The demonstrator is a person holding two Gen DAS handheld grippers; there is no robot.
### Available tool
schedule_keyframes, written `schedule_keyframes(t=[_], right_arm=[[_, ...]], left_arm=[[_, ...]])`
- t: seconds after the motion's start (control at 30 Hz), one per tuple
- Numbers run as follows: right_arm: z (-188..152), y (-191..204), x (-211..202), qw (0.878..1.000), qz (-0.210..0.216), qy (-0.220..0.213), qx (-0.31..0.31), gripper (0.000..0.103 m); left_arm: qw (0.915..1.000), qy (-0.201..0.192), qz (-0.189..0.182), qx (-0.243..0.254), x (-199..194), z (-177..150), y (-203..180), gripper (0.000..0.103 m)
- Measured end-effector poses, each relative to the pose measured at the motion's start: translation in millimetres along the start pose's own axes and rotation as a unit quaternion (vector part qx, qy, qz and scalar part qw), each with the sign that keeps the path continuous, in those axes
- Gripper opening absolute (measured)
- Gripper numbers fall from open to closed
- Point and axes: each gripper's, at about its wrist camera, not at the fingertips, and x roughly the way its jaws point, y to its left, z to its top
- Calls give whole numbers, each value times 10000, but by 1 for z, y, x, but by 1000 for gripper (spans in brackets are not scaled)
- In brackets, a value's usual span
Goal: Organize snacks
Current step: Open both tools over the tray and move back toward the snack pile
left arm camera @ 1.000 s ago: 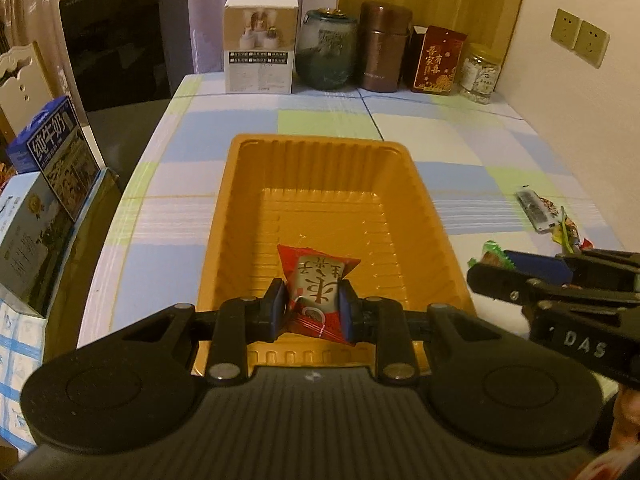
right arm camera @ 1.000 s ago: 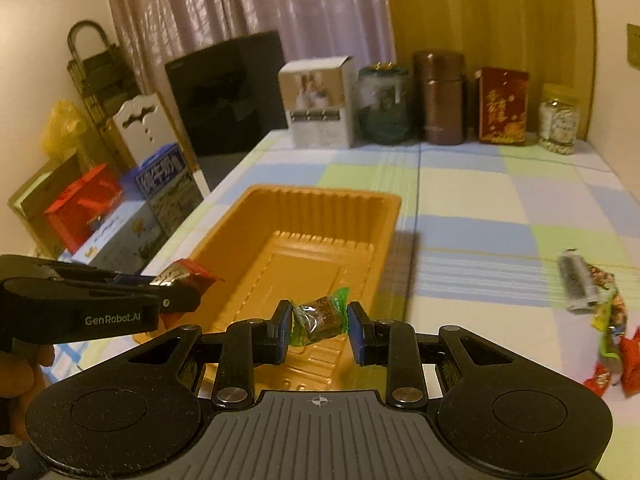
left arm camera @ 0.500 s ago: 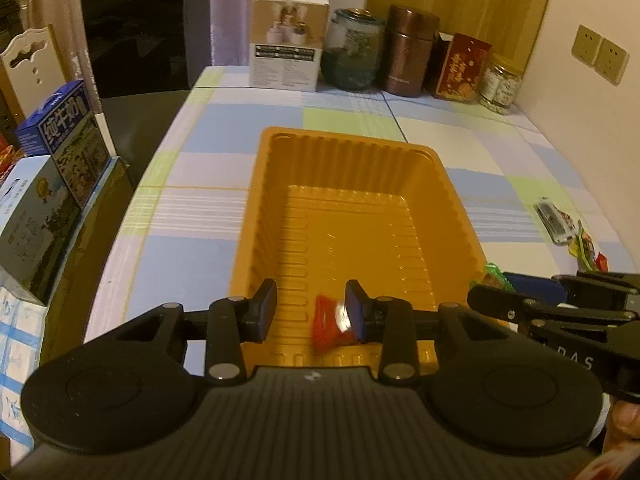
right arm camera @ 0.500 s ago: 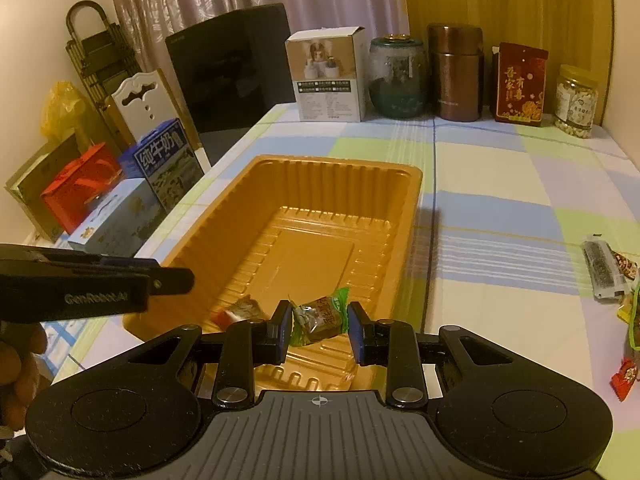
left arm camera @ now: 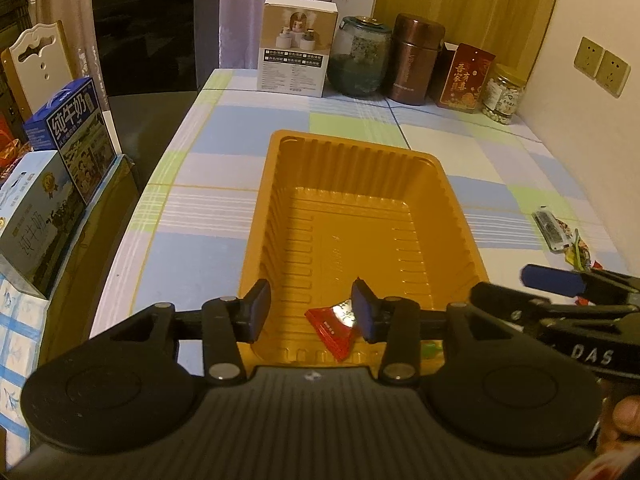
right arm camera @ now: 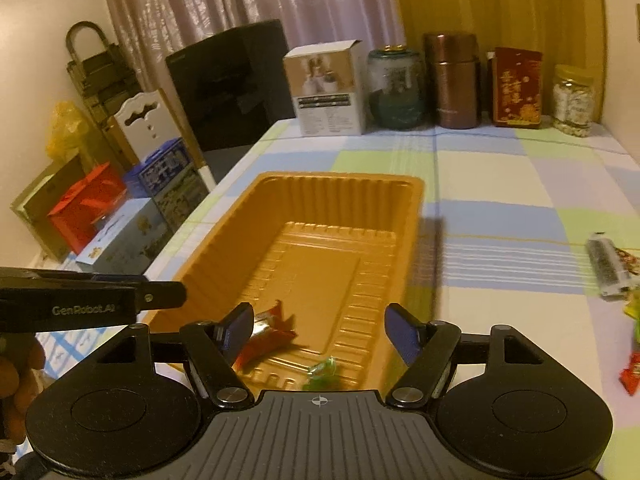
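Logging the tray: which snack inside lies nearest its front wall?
The green-wrapped candy, by the orange tray's near wall; the red packet lies left of it.

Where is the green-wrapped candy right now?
In the right wrist view the green-wrapped candy lies at the near end of the orange tray, right of the red snack packet.

The tray (left arm camera: 362,216) is orange with ribbed walls. Inside it, at its near end, lie a red snack packet (left arm camera: 334,326) with a pale printed patch and a green-wrapped candy (right arm camera: 322,370). Under the tray, the tablecloth (left arm camera: 224,176) is checked in pale blue, light green and white with thin stripes. Beyond the tray's far end stand a copper-brown canister (left arm camera: 416,60) and a red box (left arm camera: 464,78) with gold characters.
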Motion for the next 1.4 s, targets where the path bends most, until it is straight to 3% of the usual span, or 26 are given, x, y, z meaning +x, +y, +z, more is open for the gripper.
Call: schedule_keyframes(t=[0.43, 0.87, 1.4], right_arm=[[-15, -44, -85, 9949, -801, -397, 469, 72], [-40, -100, -165, 9808, -1580, -677, 916, 72], [-59, -151, -209, 9660, -2075, -841, 1290, 72]], left_arm=[[9993, -90, -278, 232, -25, -11, -49, 49], [9922, -156, -987, 740, -41, -21, -141, 63], [9827, -90, -1383, 1228, -42, -30, -211, 70]])
